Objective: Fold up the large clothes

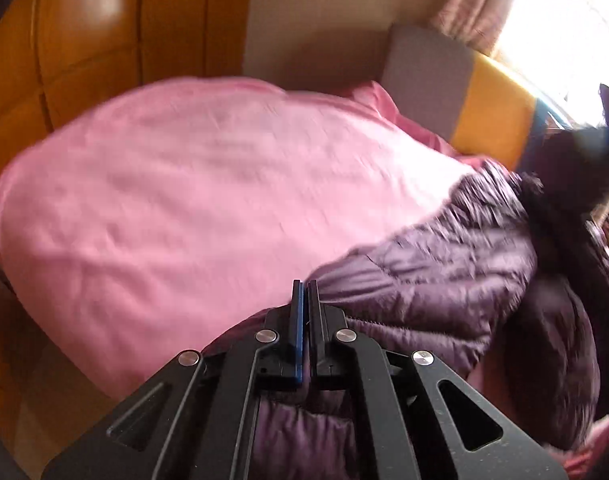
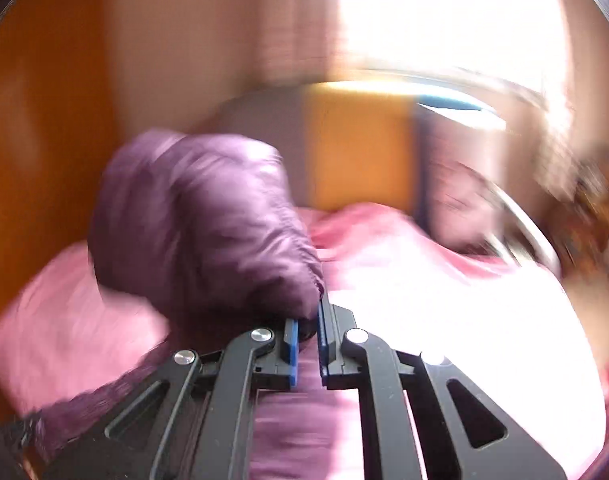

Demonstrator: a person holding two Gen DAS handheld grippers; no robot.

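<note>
The left hand-held gripper [image 1: 304, 284] has its jaws closed together, with no cloth visibly between them. The right hand-held gripper [image 2: 319, 308] pinches a cuff of the purple quilted jacket [image 1: 444, 280], which lies on the pink bed [image 1: 184, 200] toward 3 o'clock. The right view is blurred.

A dark purple quilted jacket [image 1: 444, 276] is seen on a plain pink bedspread [image 1: 176, 200]; the headboard [image 1: 492, 120] is panelled in grey and orange, and black grippers [image 2: 309, 320] are lined with blue pads [image 2: 292, 350]
</note>
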